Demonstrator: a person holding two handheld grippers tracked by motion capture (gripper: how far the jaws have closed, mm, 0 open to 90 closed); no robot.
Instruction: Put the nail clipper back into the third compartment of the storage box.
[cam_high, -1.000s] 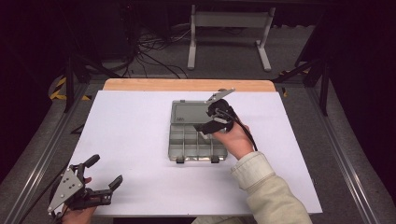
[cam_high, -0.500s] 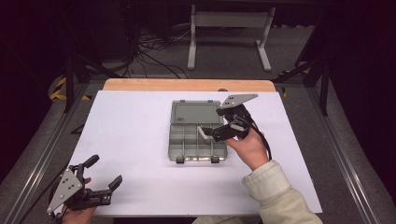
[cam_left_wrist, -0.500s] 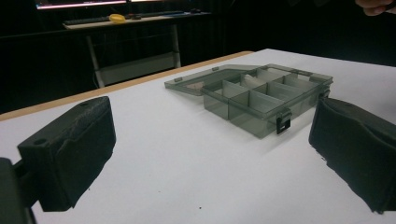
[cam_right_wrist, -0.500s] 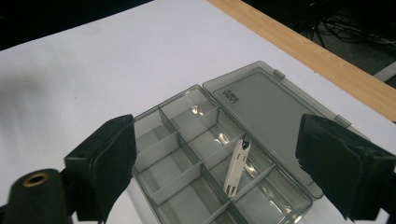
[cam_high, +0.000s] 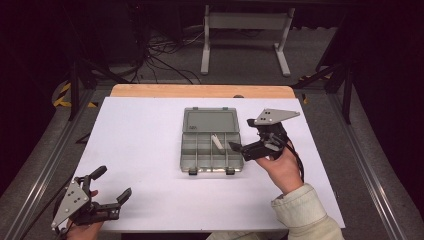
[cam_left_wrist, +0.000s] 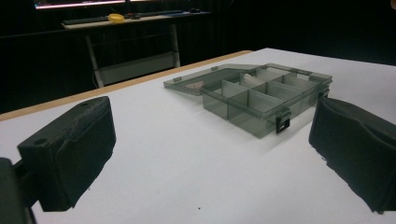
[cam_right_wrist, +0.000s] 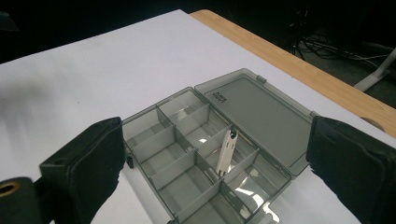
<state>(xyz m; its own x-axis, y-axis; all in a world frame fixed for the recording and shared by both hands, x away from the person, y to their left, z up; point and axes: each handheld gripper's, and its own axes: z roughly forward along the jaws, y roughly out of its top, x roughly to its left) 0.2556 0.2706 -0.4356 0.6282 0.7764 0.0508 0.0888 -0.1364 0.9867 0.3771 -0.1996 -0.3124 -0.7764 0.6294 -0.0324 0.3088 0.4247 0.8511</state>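
Organizer box (cam_left_wrist: 252, 98) lies open on white table (cam_left_wrist: 187, 172) — lid flat.

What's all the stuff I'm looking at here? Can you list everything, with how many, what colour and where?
Clear grey plastic compartment box: one, smoky grey, middle of the table, lid open and lying flat behind it.
Small white stick-shaped plastic piece: one, white, in a compartment of the box, leaning across a divider.
White table surface: one, white, with a wooden edge at the far side.
White metal stand: one, on the floor beyond the table.
Cables: several, dark, on the floor behind the table.
Left gripper: one, black, near left corner, open.
Right gripper: one, black, at the box's right side, open.
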